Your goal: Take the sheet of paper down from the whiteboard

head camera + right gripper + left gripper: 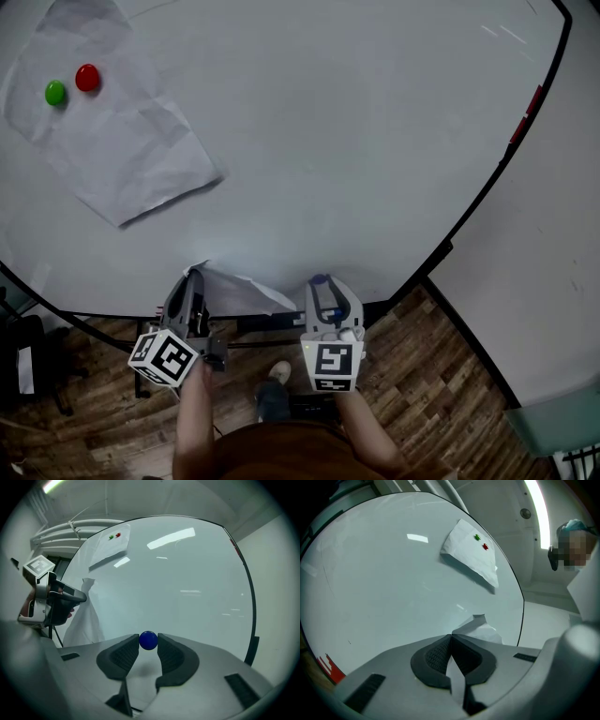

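Observation:
A crumpled white sheet [122, 141] hangs at the upper left of the whiteboard [356, 141], pinned by a green magnet [55, 92] and a red magnet [87, 77]. By the board's lower edge my left gripper [194, 272] is shut on a second white sheet [244, 292]; in the left gripper view that sheet [480, 630] sticks out past the closed pads, and the pinned sheet [471, 555] shows far ahead. My right gripper [321, 281] is beside it, shut on a small blue magnet [148, 640] held at the fingertips.
A black frame rims the whiteboard, with a red item [526, 114] at its right edge. Below lies wooden floor [441, 394], with the person's shoe [279, 372] and dark furniture [28, 366] at the left. A white wall [553, 262] runs along the right.

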`<state>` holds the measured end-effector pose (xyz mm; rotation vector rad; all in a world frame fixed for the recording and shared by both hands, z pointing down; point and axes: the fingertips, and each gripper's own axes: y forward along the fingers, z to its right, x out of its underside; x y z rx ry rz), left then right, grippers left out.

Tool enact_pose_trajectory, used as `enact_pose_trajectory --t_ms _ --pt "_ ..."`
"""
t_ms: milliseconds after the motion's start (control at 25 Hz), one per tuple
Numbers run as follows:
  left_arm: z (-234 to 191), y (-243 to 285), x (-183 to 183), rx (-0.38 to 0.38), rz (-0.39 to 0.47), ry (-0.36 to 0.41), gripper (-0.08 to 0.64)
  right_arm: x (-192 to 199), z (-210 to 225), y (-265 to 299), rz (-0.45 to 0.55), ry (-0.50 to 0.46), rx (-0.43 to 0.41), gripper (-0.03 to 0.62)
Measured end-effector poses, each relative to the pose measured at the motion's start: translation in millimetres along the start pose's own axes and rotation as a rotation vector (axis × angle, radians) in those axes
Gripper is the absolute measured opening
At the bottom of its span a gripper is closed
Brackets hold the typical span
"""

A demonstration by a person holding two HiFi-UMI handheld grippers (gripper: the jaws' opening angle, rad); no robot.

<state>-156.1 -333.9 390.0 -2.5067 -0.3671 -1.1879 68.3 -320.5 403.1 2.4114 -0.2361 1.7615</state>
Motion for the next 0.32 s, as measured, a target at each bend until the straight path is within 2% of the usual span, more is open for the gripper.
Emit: enact_pose_trajectory --t_ms 320 --pt "-1.0 1.7 -0.7 0.007 0.003 -0.007 0.025 6.7 0.2 1.9 -0.018 -0.002 0.005 0.135"
